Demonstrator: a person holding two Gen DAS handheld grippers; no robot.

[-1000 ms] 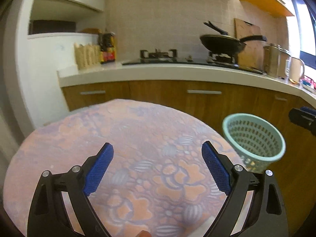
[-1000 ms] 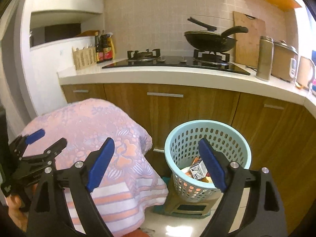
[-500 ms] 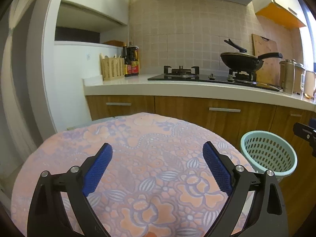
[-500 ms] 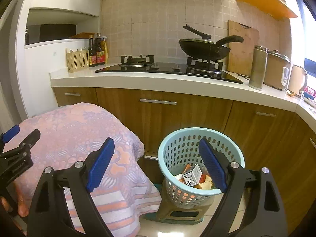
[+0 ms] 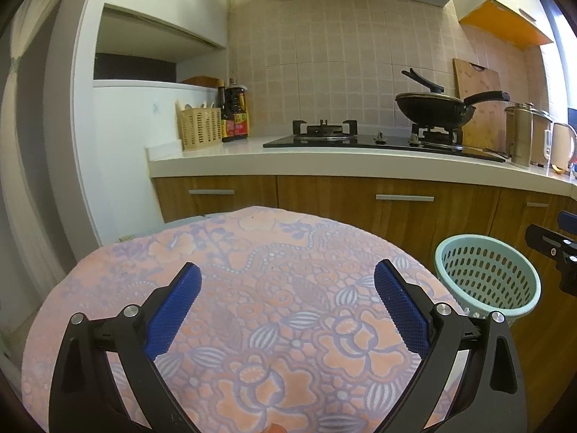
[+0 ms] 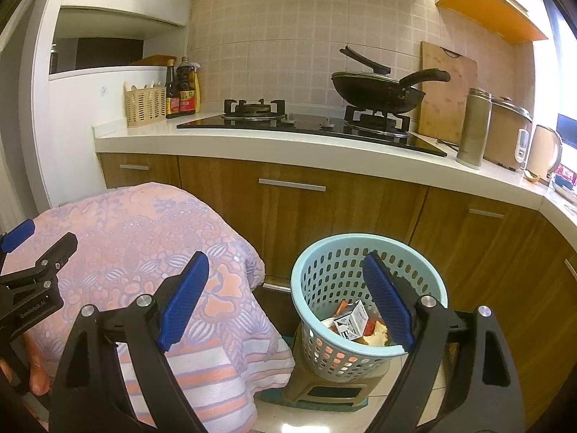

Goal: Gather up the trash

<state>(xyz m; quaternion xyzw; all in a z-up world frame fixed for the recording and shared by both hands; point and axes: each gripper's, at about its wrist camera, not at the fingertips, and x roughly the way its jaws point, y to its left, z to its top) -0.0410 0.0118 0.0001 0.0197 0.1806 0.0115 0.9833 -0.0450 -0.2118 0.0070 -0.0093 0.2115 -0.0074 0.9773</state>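
Vs ~1 s back: both cams pitched up, more hood + wall tile showing, table top and basket dropped lower in frame. Reads as pull-back/lift after a drop; looks near done, no loose trash visible on the cloth.

Table w/ floral cloth (image 5: 274, 288) fills lower half of left view, nothing on it. Cloth edge hangs lower centre of right view, just beside the basket, apart from it as far as can tell.

Blue basket (image 6: 368, 288) lower centre-right in right view, on a low stool (image 6: 324, 389); lower right in left view. Trash inside: small carton (image 6: 351, 319) plus wrappers, below rim.

Left gripper (image 5: 286, 303): jaws wide, nothing between, over the cloth. Right gripper (image 6: 286, 301): jaws wide, empty, right finger overlapping basket mouth.

Room: cabinet fronts (image 6: 295, 209) close behind basket, counter edge above. Open space mostly upward + toward camera. Gap table/basket narrow.
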